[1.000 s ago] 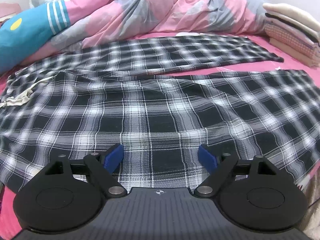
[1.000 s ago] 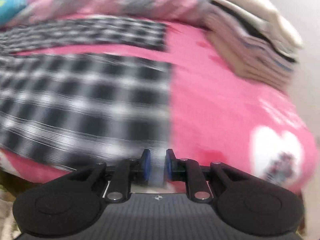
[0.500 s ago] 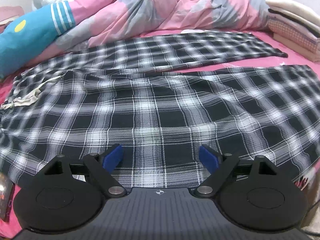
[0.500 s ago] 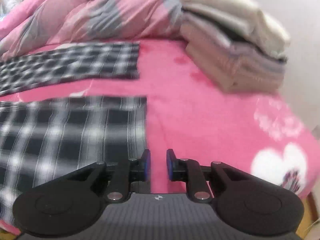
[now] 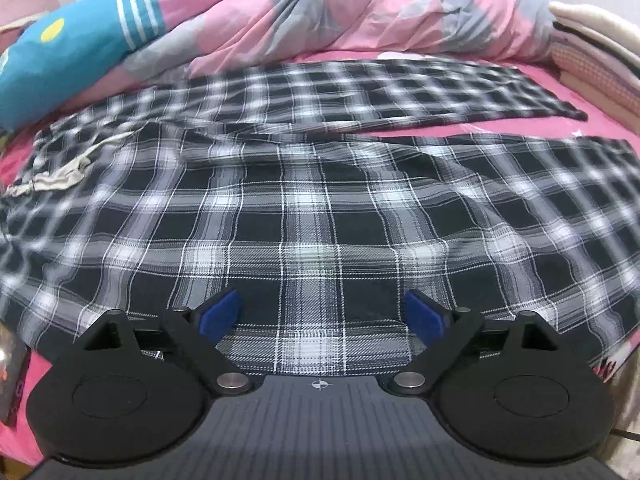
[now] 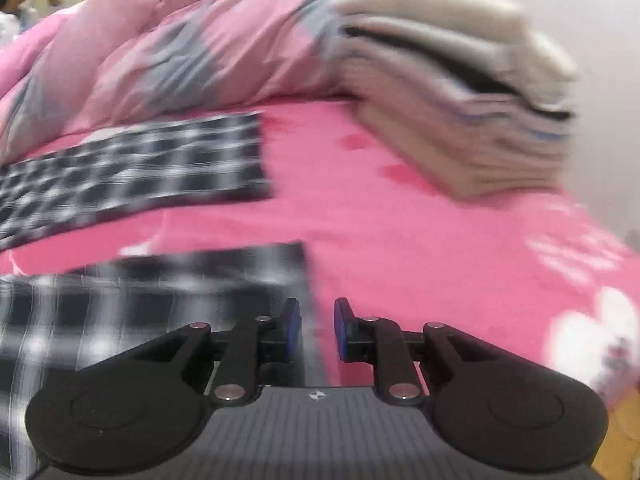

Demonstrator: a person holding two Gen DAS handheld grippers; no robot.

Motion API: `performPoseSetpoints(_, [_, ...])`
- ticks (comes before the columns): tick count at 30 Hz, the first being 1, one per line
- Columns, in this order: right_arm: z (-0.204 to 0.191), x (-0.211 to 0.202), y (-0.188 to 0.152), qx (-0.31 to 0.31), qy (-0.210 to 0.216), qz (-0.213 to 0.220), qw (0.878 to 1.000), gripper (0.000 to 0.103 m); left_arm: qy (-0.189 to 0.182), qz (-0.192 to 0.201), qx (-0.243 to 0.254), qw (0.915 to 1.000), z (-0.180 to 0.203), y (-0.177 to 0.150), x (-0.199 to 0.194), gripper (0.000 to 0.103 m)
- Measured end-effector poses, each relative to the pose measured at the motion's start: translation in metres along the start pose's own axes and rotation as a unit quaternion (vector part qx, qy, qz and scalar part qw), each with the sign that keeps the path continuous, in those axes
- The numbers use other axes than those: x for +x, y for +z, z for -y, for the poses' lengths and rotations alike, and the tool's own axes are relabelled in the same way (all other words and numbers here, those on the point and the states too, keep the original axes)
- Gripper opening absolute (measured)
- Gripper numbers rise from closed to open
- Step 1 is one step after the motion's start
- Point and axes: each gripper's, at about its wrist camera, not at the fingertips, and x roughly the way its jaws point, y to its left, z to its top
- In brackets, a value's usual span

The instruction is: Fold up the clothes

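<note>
Black-and-white plaid trousers (image 5: 312,208) lie spread on a pink bed sheet (image 6: 420,232), waist to the left with a pale drawstring (image 5: 60,172), the far leg (image 5: 360,88) stretched to the right. My left gripper (image 5: 322,316) hovers over the near edge of the near leg; its jaws are opening and wide apart, pads clear of the cloth. My right gripper (image 6: 317,328) is over the hem corner of the near leg (image 6: 160,288), jaws a narrow gap apart, with nothing seen pinched. The far leg's hem (image 6: 140,160) lies beyond.
A stack of folded clothes (image 6: 460,120) stands at the back right near the wall. A rumpled pink-and-grey duvet (image 5: 320,12) and a blue pillow (image 5: 72,52) fill the back of the bed. The bed's edge drops off to the right.
The right gripper has slid right along the near leg to its hem and rolled level. The left gripper's jaws have spread a little wider; it has stayed in place.
</note>
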Motion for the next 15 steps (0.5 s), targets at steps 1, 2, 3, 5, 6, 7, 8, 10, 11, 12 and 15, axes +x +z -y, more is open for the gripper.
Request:
performPoseSetpoints(1, [0.004,-0.011,-0.004,0.013,0.017,0.002,1.0,0.02,0.002,0.001,-0.003,1.0,0.0,0.0,-0.001,0.09])
performPoseSetpoints(2, [0.005,-0.021,-0.007,0.024,0.036,0.005,0.999,0.021,0.005,0.002,-0.005,1.0,-0.001,0.001,-0.003,0.09])
performPoseSetpoints(3, [0.003,-0.031,-0.01,0.03,0.056,0.01,0.998,0.021,0.007,0.005,-0.007,0.9999,-0.002,0.001,-0.005,0.09])
performPoseSetpoints(5, [-0.016,-0.053,-0.015,0.02,0.097,0.025,0.995,0.025,0.009,0.009,-0.01,0.9999,-0.004,0.0,-0.012,0.09])
performPoseSetpoints(6, [-0.029,-0.063,-0.019,0.009,0.118,0.033,0.992,0.027,0.013,0.008,-0.011,0.9998,-0.005,0.0,-0.015,0.09])
performPoseSetpoints(7, [-0.047,-0.072,-0.023,-0.011,0.142,0.04,0.989,0.032,0.016,0.007,-0.011,0.9998,-0.006,-0.001,-0.018,0.09])
performPoseSetpoints(8, [-0.063,-0.079,-0.026,-0.03,0.165,0.046,0.985,0.036,0.023,0.004,-0.011,0.9997,-0.008,-0.002,-0.021,0.09])
performPoseSetpoints(10, [-0.098,-0.087,-0.031,-0.074,0.213,0.046,0.973,0.036,0.033,0.001,-0.011,0.9994,-0.012,-0.003,-0.025,0.09])
performPoseSetpoints(11, [-0.115,-0.09,-0.034,-0.097,0.232,0.045,0.967,0.037,0.038,0.0,-0.012,0.9992,-0.014,-0.004,-0.028,0.09])
performPoseSetpoints(12, [-0.133,-0.093,-0.036,-0.119,0.25,0.043,0.96,0.038,0.042,-0.003,-0.015,0.999,-0.016,-0.005,-0.029,0.09])
performPoseSetpoints(15, [-0.179,-0.098,-0.05,-0.171,0.288,0.032,0.942,0.04,0.049,-0.014,-0.023,0.9984,-0.022,-0.011,-0.03,0.09])
